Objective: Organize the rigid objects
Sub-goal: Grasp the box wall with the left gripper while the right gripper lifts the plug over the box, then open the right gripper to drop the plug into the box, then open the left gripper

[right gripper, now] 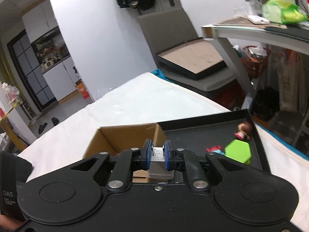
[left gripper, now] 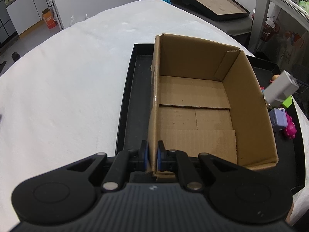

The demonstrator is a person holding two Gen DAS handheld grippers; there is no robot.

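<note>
An open corrugated box point(left gripper: 195, 104), empty, stands in a black tray point(left gripper: 131, 89) on a white bed point(left gripper: 63, 81). Its near-left wall is pinched by the left gripper point(left gripper: 152, 154). A smooth grey block point(right gripper: 160, 166) is clamped in the right gripper point(right gripper: 158, 155), beside the box.
</note>
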